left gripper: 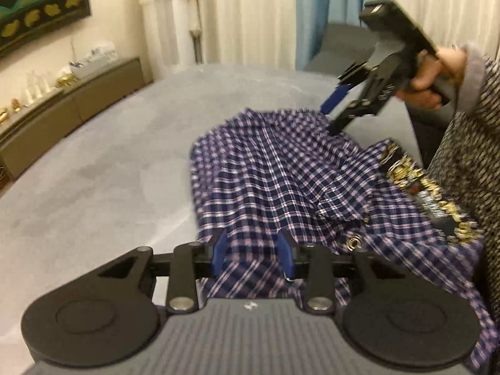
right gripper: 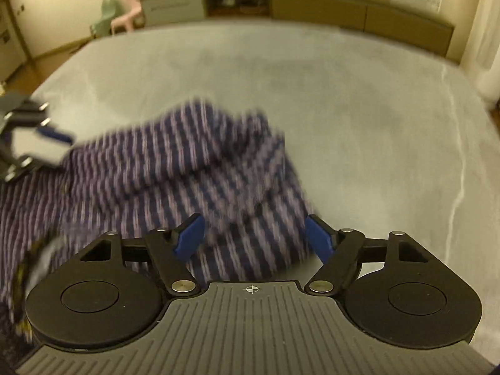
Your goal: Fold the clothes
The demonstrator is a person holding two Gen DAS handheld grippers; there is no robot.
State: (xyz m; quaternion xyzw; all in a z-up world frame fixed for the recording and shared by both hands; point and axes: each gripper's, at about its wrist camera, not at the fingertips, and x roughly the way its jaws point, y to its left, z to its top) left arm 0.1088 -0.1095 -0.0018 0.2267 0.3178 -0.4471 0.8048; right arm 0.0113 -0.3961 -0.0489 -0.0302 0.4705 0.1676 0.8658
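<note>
A blue and white checked shirt (left gripper: 275, 168) is being shown lying rumpled on a grey bed cover (left gripper: 103, 162), spreading from the middle of the left wrist view toward five o'clock. In the right wrist view the same shirt (right gripper: 175, 175) is being seen blurred, filling the space from the centre out to nine o'clock.

The left gripper (left gripper: 253, 251) is being held low over the near part of the shirt, at six o'clock in its own view. Its blue fingers (left gripper: 218, 250) are being kept partly apart, with checked cloth showing in the gap between them; whether the pads are pressing on the cloth cannot be told.

The right gripper (right gripper: 251, 240) is being held above the shirt's edge at six o'clock in its own view, its blue fingers (right gripper: 189, 237) spread wide with cloth beneath them but nothing pinched. In the left wrist view that same gripper (left gripper: 332, 118) is being seen at two o'clock, tilted down toward the far end of the shirt and carried by a hand (left gripper: 434, 75) in a pale cuff.

A dark garment with a gold pattern (left gripper: 418, 187) is being seen partly over the shirt at four o'clock. A low cabinet (right gripper: 315, 6) is being shown along the wall at twelve o'clock in the right wrist view, and pale curtains (left gripper: 247, 12) are hanging at twelve o'clock in the left.
</note>
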